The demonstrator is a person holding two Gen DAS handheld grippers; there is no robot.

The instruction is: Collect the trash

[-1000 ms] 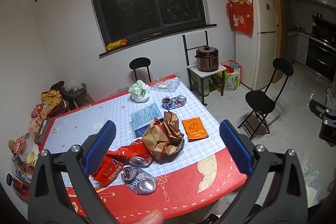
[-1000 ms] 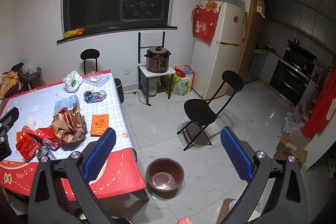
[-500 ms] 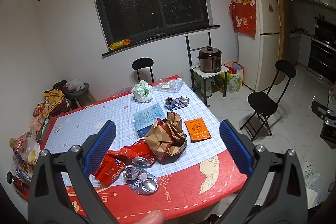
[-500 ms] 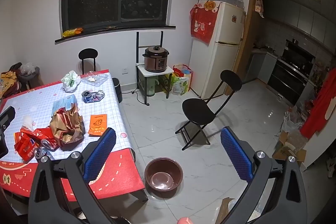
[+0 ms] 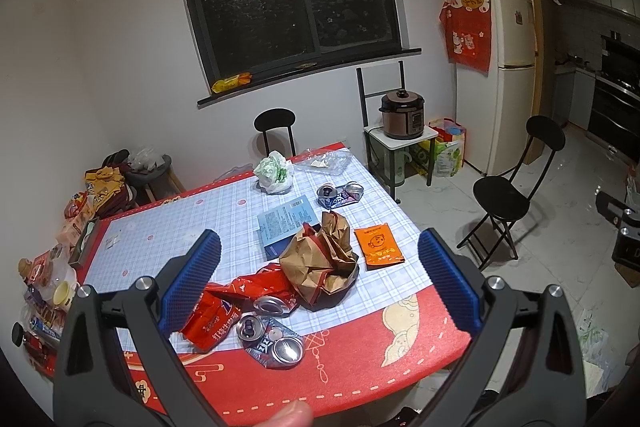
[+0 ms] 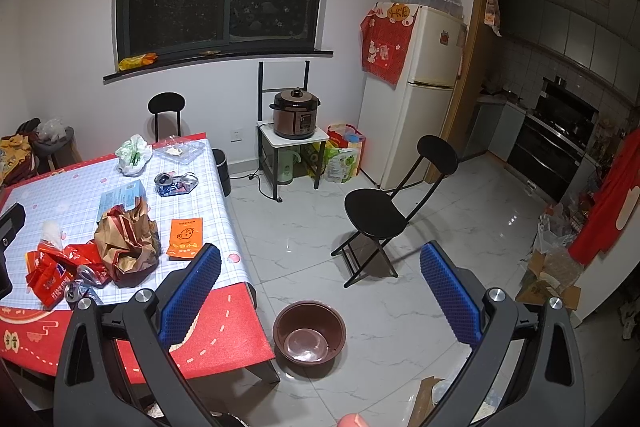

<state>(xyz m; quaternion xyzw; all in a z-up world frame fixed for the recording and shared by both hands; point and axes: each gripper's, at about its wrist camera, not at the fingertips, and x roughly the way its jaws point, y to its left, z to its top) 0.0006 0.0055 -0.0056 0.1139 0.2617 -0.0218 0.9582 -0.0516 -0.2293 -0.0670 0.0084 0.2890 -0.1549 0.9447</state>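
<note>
Trash lies on the table [image 5: 400, 339]: a crumpled brown paper bag [image 5: 320, 263], red wrappers [image 5: 212, 319], crushed cans [image 5: 272, 339], an orange packet [image 5: 379, 246], a blue booklet [image 5: 286, 223], two more cans [image 5: 340, 193], a white-green plastic bag [image 5: 274, 174] and a clear tray [image 5: 328, 162]. My left gripper [image 5: 318, 283] hovers open above the table's near edge, empty. My right gripper [image 6: 320, 287] is open and empty over the floor, right of the table [image 6: 224, 339]. The paper bag [image 6: 126, 247] and orange packet [image 6: 185, 239] show at its left.
A brown basin [image 6: 310, 333] sits on the tiled floor by the table corner. A black folding chair [image 6: 384, 215] stands mid-floor, another chair [image 5: 276, 131] behind the table. Rice cooker on a stand [image 6: 296, 119], fridge [image 6: 416, 99], cluttered shelf [image 5: 60, 251] at left.
Both views have drifted only slightly; the scene sits a little higher in the left wrist view. Both grippers stay open and nothing on the table has moved.
</note>
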